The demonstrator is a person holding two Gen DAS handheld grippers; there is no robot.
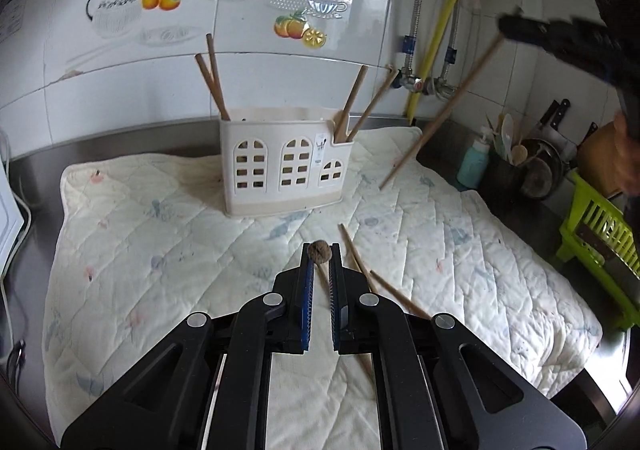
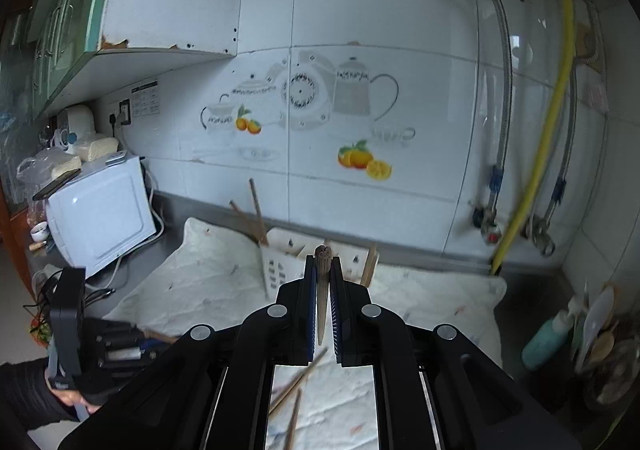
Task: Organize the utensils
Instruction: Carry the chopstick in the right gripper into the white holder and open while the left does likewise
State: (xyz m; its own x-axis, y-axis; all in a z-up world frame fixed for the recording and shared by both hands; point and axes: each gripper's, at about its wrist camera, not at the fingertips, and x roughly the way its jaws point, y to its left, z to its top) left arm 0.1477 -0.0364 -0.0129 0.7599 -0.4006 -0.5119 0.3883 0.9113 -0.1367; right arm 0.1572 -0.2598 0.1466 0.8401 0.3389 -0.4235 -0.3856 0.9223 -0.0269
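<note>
Chopsticks: I have one in each claw, four standing in the holder, and two loose on the quilted mat.
Left claw [image 1: 320,258]: clamped on a chopstick [image 1: 319,252], whose blunt brown end pokes out between the fingertips, pointing toward the holder.
Right claw [image 2: 322,264]: clamped on a second chopstick [image 2: 321,290], seen end-on from its own camera; from the left view it hangs as a long slanted stick [image 1: 436,117] high to the right of the holder, tip down.
Loose chopsticks [image 1: 356,256]: two lie on the mat just right of my left claw, crossing near its fingers.
Holder [image 1: 280,165]: cream plastic caddy with window cut-outs, upright at the back of the mat; two sticks lean in its left part, two in its right.
Mat [image 1: 160,209]: quilted cloth spread over the steel bench [image 1: 36,173].
Step in hand: I judge this as carrying, both sticks gripped and neither yet in the holder.
Next move: I would bring the right stick over the holder's open top, tip down, line it up with a compartment, then release; the left follows.
</note>
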